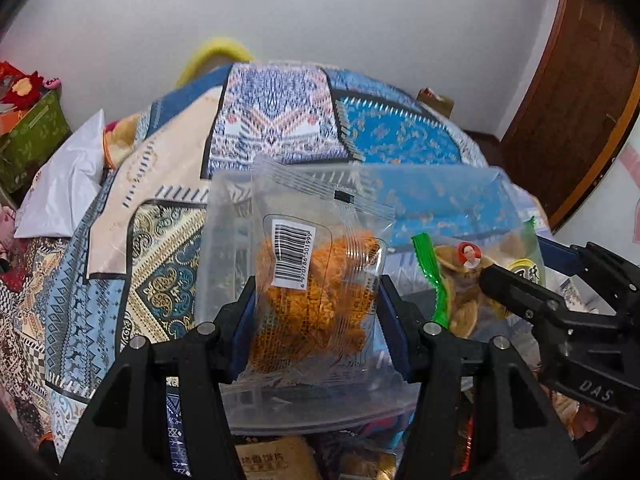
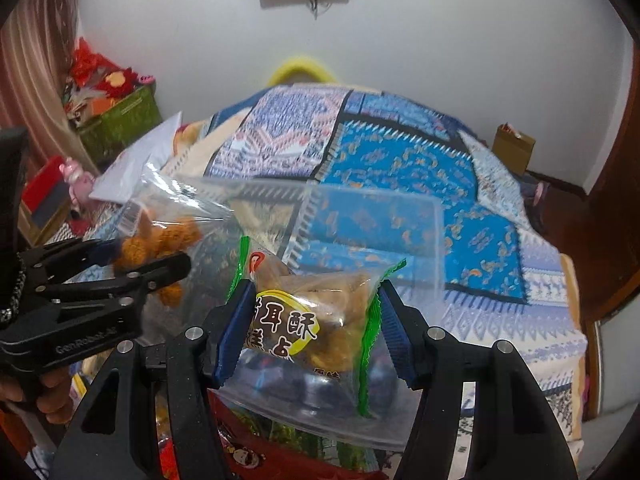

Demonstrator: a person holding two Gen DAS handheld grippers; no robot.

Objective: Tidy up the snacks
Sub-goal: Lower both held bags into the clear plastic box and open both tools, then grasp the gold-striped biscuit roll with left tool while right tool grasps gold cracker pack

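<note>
I have one snack in each gripper, and both hang over the clear box (image 1: pixel 432 196), which sits on the bed (image 1: pixel 280 120) with the patterned blanket.

My left gripper (image 1: pixel 316 312) is pinching a clear packet of orange crunchy snacks (image 1: pixel 316 280). The blue pads press on its two sides, about the middle of the packet. It is above the left part of the clear box.

My right gripper (image 2: pixel 312 320) is pinching a packet with green edges (image 2: pixel 316 316) and brown crisps inside. It is above the right part of the clear box, just beside the other packet.

I think both packets are very light. The wrap is thin, soft and slippery, so it can slide out of the pads. The food inside looks crisp and would break if I squeezed hard. The packets are puffy, so a grip on the fat middle is springy. I would hold them gently across the middle, or by the flat sealed edge, which is tougher and has no food in it.

More snack packets (image 1: pixel 276 460) lie in front of the clear box, near me. The box looks thin and light too, so a bump could push it along the blanket.
</note>
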